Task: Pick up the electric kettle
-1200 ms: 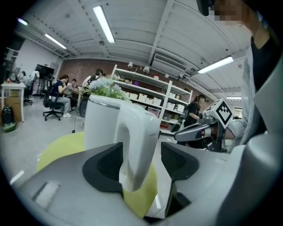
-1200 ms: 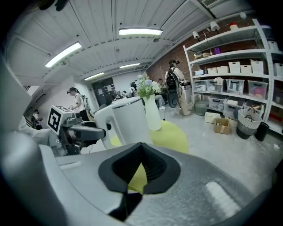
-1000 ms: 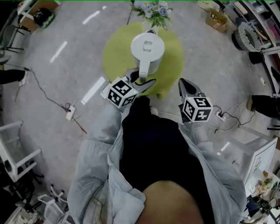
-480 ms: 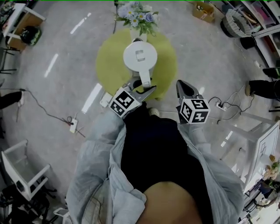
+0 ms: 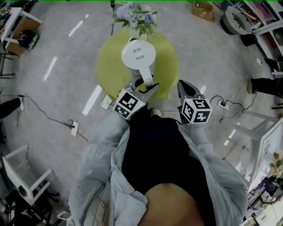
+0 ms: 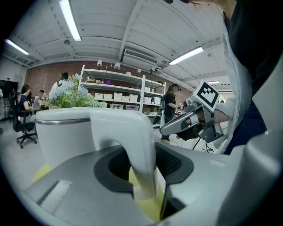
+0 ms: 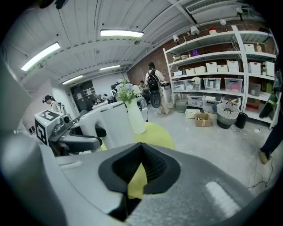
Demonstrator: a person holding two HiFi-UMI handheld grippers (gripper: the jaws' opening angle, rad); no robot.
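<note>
A white electric kettle stands on a round yellow-green table, its handle pointing toward me. My left gripper is shut on that handle, which runs down between the black pads. Its jaws have just closed in on the handle and eased slightly wider. My right gripper hovers off the table's right edge, shut, with nothing between its pads. The right gripper view shows the kettle with the left gripper clamped on its handle.
A white vase of flowers stands just behind the kettle on the table. On the floor, a power strip and cables lie to the left, and a cardboard box sits far right. A white rack stands at the lower left.
The left jaws have narrowed from loosely around the kettle's handle to pressing on it. The head view has shifted, so table and kettle sit higher and further left. The right gripper has stayed put.
</note>
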